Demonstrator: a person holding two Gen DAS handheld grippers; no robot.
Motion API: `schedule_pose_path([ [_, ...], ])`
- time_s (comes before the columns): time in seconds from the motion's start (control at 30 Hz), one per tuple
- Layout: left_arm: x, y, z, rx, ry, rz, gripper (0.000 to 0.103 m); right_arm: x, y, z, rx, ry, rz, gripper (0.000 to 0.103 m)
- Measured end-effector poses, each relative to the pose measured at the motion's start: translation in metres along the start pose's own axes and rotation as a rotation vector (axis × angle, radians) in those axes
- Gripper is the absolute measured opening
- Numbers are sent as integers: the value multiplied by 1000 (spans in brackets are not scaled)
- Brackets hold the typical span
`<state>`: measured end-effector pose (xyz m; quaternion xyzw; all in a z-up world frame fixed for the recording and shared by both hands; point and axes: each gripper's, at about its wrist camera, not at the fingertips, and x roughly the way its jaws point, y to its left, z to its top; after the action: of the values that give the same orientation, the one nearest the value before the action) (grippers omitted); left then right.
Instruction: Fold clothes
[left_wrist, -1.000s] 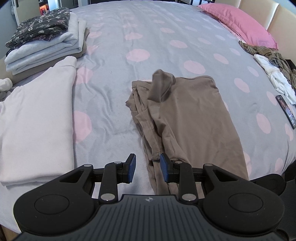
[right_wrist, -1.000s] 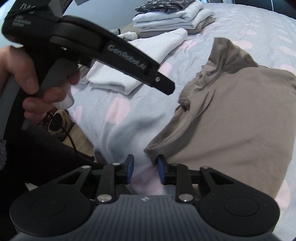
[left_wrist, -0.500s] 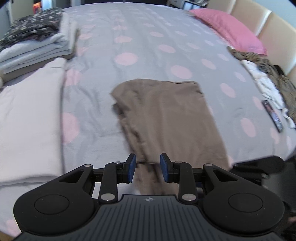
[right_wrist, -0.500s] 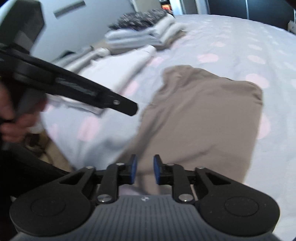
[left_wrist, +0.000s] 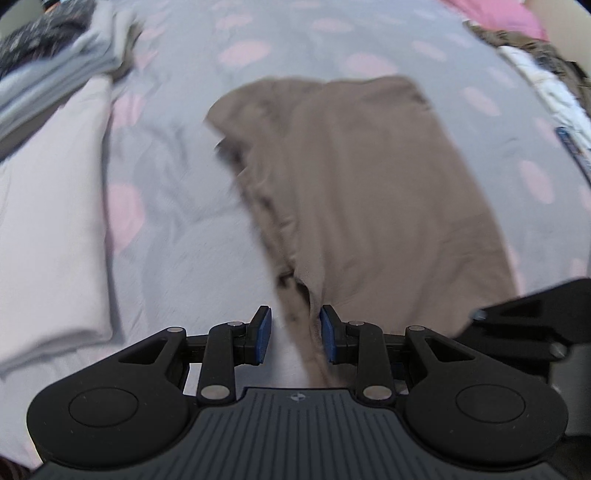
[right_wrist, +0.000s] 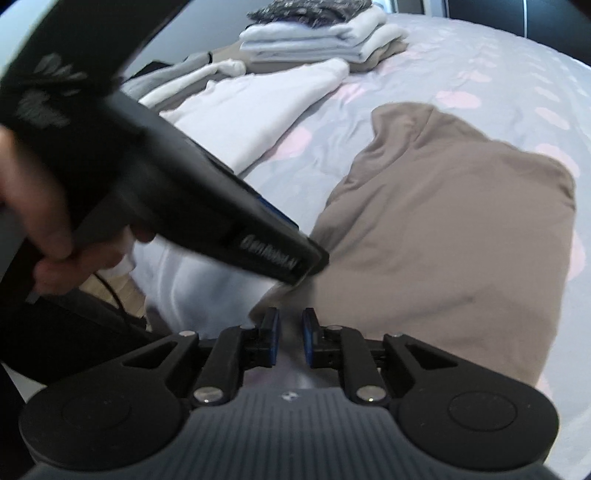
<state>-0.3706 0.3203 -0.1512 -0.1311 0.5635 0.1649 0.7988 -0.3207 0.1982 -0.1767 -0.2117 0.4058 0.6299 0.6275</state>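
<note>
Both jaws stand parted, empty, at the near edge of the brown garment (left_wrist: 369, 192), its bunched hem between the left's.

Two wrist views over one bed

The left wrist view is aimed steeply down from close above the near edge of the brown garment (left_wrist: 369, 192), the bedspread (left_wrist: 177, 155) stretching away beyond. The right wrist view is taken from the garment's near right, angled less steeply towards the far left. The garment, the white garment (right_wrist: 258, 107) and the folded stack (right_wrist: 317, 40) are shared by both.
</note>
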Motion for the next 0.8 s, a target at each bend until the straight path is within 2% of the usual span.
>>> schedule_pose_path([
  [0.03, 3, 3, -1, -12, 13, 0, 27, 2, 0, -2, -1, 11, 1, 18],
  [0.17, 3, 11, -1, -52, 26, 13, 40, -2, -6, -13, 19, 28, 8, 19],
  [0.2, 0, 13, -1, -57, 22, 16, 39, -6, -8, -13, 24, 29, 10, 20],
  [0.23, -3, 14, -1, -61, 16, 16, 40, -11, -9, -13, 35, 24, 8, 28],
  [0.3, -11, 17, -1, -70, -2, 5, 39, -21, -15, -13, 61, 9, 5, 41],
  [0.43, -31, 20, 3, -78, -73, -35, 41, -42, -32, -7, 115, -40, -45, 42],
  [0.47, -35, 21, 6, -88, -97, -51, 45, -46, -39, -3, 131, -54, -69, 42],
  [0.5, -39, 23, 8, -106, -121, -68, 50, -51, -45, -1, 153, -63, -89, 42],
  [0.57, -42, 29, 13, -152, -161, -96, 54, -57, -59, 3, 200, -79, -126, 45],
  [0.73, -29, 50, 34, -295, -195, -178, 54, -65, -100, 11, 322, -94, -189, 57],
  [0.8, -20, 62, 42, -349, -205, -212, 54, -65, -116, 13, 391, -94, -186, 61],
])
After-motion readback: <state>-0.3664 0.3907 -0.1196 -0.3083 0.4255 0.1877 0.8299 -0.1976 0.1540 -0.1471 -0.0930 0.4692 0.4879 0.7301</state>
